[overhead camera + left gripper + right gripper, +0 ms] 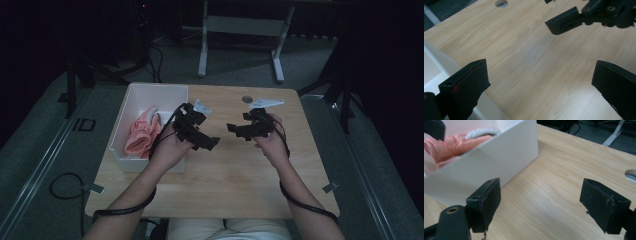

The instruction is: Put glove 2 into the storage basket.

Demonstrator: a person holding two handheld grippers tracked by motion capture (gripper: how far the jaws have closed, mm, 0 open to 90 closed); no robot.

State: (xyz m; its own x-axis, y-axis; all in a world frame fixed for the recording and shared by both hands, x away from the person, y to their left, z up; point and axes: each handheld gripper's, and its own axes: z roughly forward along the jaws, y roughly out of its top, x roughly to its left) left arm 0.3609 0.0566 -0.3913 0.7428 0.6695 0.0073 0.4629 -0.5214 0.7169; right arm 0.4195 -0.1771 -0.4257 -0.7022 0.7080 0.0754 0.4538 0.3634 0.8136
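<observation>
The left tongs hang above the pale wooden surface, held in the person's left hand just beside the right wall of the white box. In the left gripper view these tongs stand spread wide, with only bare wood grain between the two black jaws, and the box's white wall runs just beside the left jaw. The right tongs sit in the right hand, level with the left pair and near them, the tips of the two pairs turned toward each other over the middle of the surface. One jaw of the right tongs reaches into the top of the left gripper view, beyond the left pair.

In the right gripper view the right tongs are likewise spread wide and pinch nothing; bare wood shows between the jaws. Ahead of them and to the left stands the white box, and inside it lies the pink cloth with a grey cuff at its far end. From above, the pink cloth lies bunched on the box floor, on the far side of the left tongs from the right pair, touched by neither pair.

A round hole in the surface lies beyond the right tongs, near the far edge. A black cable trails back along the right forearm.
</observation>
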